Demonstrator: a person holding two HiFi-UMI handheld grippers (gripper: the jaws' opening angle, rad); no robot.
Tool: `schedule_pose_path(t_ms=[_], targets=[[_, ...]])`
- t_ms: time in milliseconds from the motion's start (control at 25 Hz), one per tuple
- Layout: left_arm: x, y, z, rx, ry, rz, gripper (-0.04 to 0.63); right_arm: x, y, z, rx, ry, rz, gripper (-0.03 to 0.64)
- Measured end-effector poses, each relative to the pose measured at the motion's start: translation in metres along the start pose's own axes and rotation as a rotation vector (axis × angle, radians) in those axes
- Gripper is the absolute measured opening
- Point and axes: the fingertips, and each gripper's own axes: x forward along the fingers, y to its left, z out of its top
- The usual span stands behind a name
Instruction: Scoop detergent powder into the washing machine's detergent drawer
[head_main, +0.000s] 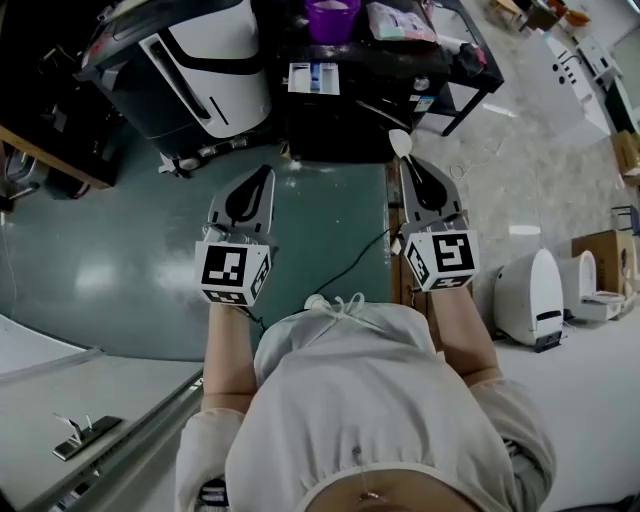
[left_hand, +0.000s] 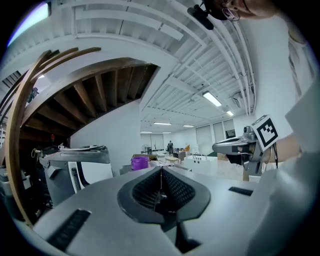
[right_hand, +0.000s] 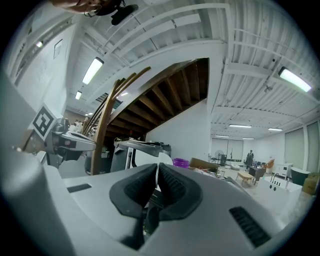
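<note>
Pinching a white scoop (head_main: 399, 143) by its stem, the right gripper (head_main: 410, 168) has its jaws drawn narrow. Only the bowl shows past the tips, and whether it carries powder cannot be told. In the right gripper view the scoop is no more than a thin white sliver between the pads.

The left gripper (head_main: 262, 178) is held level with it, well apart, its jaws pressed together on nothing.

Ahead and to the left of the left gripper stands a grey machine with a white front (head_main: 205, 60), its far side cut off by the frame. Its drawer cannot be made out.

Ahead of both grippers, a dark surface (head_main: 345, 120) carries a purple tub (head_main: 332, 18), clipped at the top edge.

Open green floor (head_main: 100, 260) lies beneath both grippers, crossed by a thin cable (head_main: 350, 265). White appliances (head_main: 528, 295) stand to the right of the right gripper.
</note>
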Motion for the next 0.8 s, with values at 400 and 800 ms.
schedule_pose_path(t_ms=[400, 800], targets=[[0.029, 0.051, -0.014, 0.002, 0.023, 0.011, 0.023, 0.065, 0.008, -0.005, 0.003, 0.007, 0.018, 0.009], [0.14, 0.075, -0.017, 0.03, 0.05, 0.091, 0.022, 0.184, -0.064, -0.03, 0.038, -0.006, 0.129, 0.009]])
